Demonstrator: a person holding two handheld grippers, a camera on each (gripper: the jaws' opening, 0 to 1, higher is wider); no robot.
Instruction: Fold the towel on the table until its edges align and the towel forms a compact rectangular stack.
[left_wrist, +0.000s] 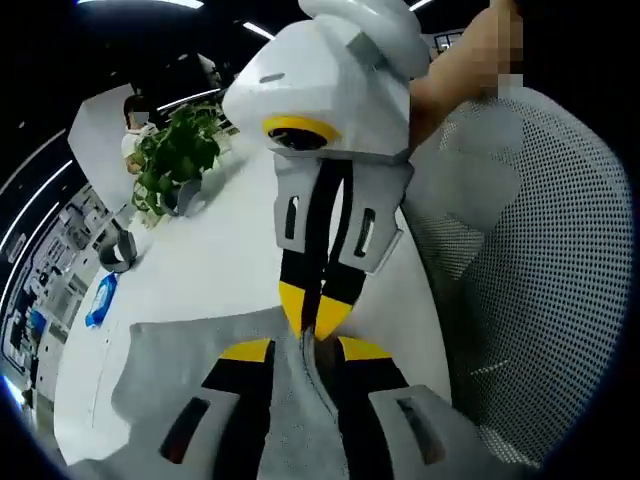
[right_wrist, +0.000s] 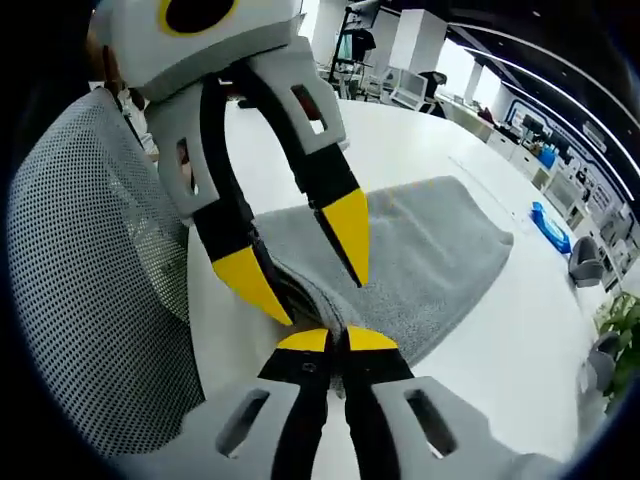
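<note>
A grey towel (left_wrist: 170, 350) (right_wrist: 430, 260) lies on the white table (left_wrist: 220, 250) (right_wrist: 520, 340), with a raised fold along its near edge. My right gripper (right_wrist: 338, 340) is shut on that fold at the towel's near edge. In the left gripper view it comes down from above, its yellow tips (left_wrist: 315, 310) pinched together on the cloth. My left gripper (left_wrist: 305, 348) stands open with the towel's ridge between its jaws. In the right gripper view the left gripper (right_wrist: 322, 300) straddles the same edge just beyond the right gripper's tips.
A mesh-backed chair (left_wrist: 540, 250) (right_wrist: 90, 270) stands close at the table's edge. A potted plant (left_wrist: 175, 155), a grey object (left_wrist: 118, 250) and a blue item (left_wrist: 100, 300) (right_wrist: 550, 225) sit farther along the table. A person's arm (left_wrist: 460, 60) shows above.
</note>
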